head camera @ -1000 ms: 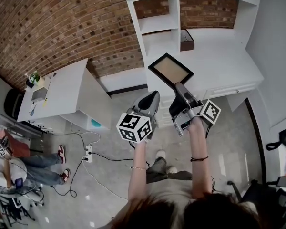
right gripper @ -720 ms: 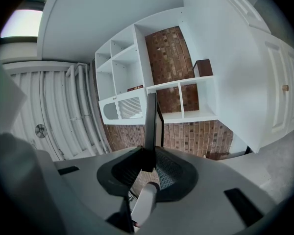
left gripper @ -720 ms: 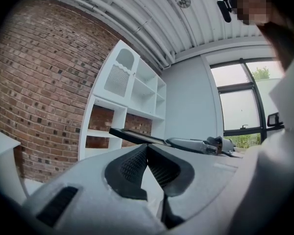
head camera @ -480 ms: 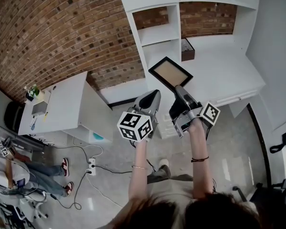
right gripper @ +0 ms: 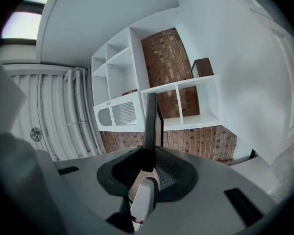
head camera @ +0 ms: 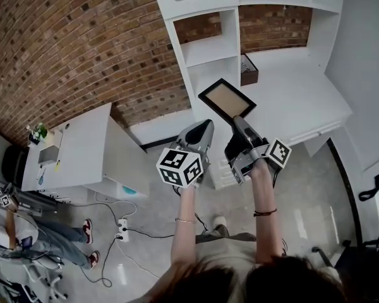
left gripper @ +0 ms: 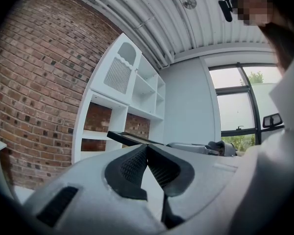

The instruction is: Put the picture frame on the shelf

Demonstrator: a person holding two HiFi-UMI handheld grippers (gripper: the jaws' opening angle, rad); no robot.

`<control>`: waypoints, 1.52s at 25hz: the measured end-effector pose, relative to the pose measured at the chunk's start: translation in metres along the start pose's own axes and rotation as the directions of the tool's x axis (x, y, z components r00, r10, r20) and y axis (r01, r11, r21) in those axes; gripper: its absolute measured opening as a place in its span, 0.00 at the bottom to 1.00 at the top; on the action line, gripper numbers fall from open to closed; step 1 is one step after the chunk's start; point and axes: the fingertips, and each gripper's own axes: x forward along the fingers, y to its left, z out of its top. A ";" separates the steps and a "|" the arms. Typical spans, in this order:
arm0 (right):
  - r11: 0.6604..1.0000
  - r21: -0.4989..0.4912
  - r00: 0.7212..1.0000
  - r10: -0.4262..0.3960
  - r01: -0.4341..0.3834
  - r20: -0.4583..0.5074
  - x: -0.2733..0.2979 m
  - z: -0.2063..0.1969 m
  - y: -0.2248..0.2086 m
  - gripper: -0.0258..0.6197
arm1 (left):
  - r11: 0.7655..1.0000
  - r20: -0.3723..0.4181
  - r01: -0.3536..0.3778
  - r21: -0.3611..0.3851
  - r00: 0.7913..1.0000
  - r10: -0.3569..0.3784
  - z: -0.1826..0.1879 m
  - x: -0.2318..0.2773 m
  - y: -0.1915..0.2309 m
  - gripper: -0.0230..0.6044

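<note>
A black picture frame [head camera: 227, 99] with a tan panel hangs in the air in front of the white shelf unit [head camera: 210, 46]. My right gripper [head camera: 239, 118] is shut on its near edge. In the right gripper view the picture frame [right gripper: 150, 126] stands edge-on between the pads. My left gripper [head camera: 202, 129] is held just left of the right one, shut with nothing in it. In the left gripper view the left gripper [left gripper: 147, 147] has its pads meeting at the tips, with the picture frame [left gripper: 132, 138] just beyond.
A dark brown box [head camera: 248, 70] stands on the white counter [head camera: 303, 100] beside the shelf unit. A brick wall [head camera: 82, 49] runs behind. A white desk [head camera: 76, 147] with small items stands at the left. Cables [head camera: 123, 229] lie on the floor. A seated person [head camera: 25, 232] is at far left.
Both grippers and the picture frame hold nearly still in view. The shelf unit, desk and floor have slid slightly, the seated person dropping lower at the left.
</note>
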 end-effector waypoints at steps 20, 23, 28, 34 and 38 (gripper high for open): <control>0.999 -0.043 0.998 -0.018 0.020 0.054 0.037 0.021 -0.029 0.15 | 0.997 -0.017 0.072 -0.016 0.997 -0.072 -0.013 0.034 0.043 0.05; 0.999 -0.048 0.998 -0.020 0.023 0.058 0.040 0.026 -0.031 0.15 | 0.997 -0.019 0.080 -0.021 0.997 -0.080 -0.016 0.041 0.046 0.05; 0.998 -0.055 0.997 -0.025 0.030 0.074 0.045 0.035 -0.038 0.15 | 0.996 -0.021 0.082 -0.027 0.996 -0.083 -0.019 0.047 0.054 0.05; 0.998 -0.047 0.997 -0.029 0.032 0.067 0.056 0.044 -0.044 0.15 | 0.997 -0.026 0.072 -0.036 0.997 -0.073 -0.025 0.059 0.064 0.05; 0.999 -0.034 0.998 -0.028 0.030 0.056 0.068 0.054 -0.048 0.15 | 0.997 -0.028 0.067 -0.035 0.997 -0.068 -0.025 0.072 0.069 0.05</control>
